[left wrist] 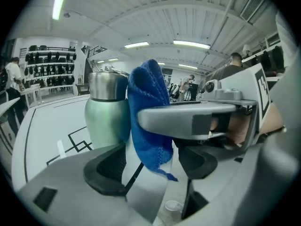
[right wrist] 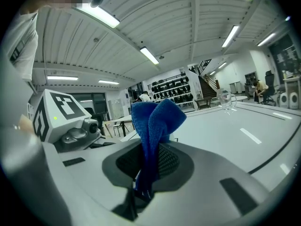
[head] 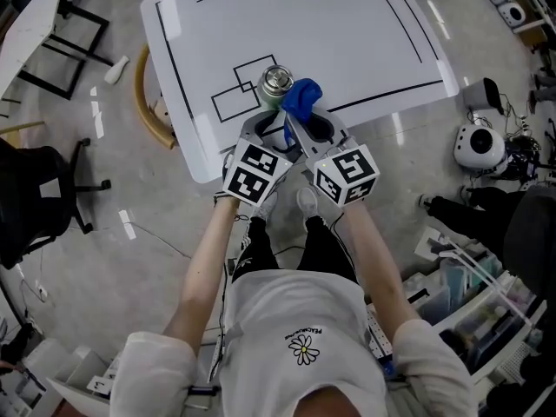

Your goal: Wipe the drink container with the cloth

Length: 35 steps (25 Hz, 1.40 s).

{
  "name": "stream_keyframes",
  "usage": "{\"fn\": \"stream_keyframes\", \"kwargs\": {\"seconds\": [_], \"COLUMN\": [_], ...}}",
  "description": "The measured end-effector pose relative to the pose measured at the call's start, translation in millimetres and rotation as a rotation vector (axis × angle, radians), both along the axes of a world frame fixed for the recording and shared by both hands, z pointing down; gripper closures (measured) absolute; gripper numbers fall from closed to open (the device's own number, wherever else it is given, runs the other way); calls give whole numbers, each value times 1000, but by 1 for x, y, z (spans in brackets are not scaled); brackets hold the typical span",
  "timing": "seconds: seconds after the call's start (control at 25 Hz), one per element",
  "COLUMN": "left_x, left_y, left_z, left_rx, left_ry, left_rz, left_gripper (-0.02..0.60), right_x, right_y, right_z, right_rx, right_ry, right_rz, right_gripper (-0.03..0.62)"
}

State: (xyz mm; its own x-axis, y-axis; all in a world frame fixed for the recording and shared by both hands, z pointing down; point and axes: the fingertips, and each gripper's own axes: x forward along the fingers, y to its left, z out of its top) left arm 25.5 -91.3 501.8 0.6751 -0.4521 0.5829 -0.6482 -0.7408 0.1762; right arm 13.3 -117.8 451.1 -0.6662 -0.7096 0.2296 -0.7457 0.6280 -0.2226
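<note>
We clamped the blue cloth [right wrist: 155, 119] in our right gripper [right wrist: 146, 166], beside the green drink container [left wrist: 106, 114], for wiping; our left gripper [left wrist: 150, 168] gaped empty, likely ready to steady it.

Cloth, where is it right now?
In the head view the cloth is pinched in the right gripper, just right of the bottle, near the front edge of the table.
</note>
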Motion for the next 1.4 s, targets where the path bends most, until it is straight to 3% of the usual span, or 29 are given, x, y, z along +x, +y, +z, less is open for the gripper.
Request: {"fn": "stream_keyframes", "kwargs": {"seconds": [0.28,1.04,1.4], "left_x": [-43,-27,-24], "left_y": [-27,-32,-26], "left_z": [-14,4,3], "left_rx": [90,34,28], "left_ry": [-43,-38,-19], "left_rz": [-118,-70,-80], "left_gripper": [225,212,212], "right_x": [2,17,11], "right_y": [-1,-16,-8], "right_z": [0,2,2], "right_rx": [0,5,2], "right_ry": [4,16,21], "right_rz": [-15,19,-24], "right_gripper": [551,551,551]}}
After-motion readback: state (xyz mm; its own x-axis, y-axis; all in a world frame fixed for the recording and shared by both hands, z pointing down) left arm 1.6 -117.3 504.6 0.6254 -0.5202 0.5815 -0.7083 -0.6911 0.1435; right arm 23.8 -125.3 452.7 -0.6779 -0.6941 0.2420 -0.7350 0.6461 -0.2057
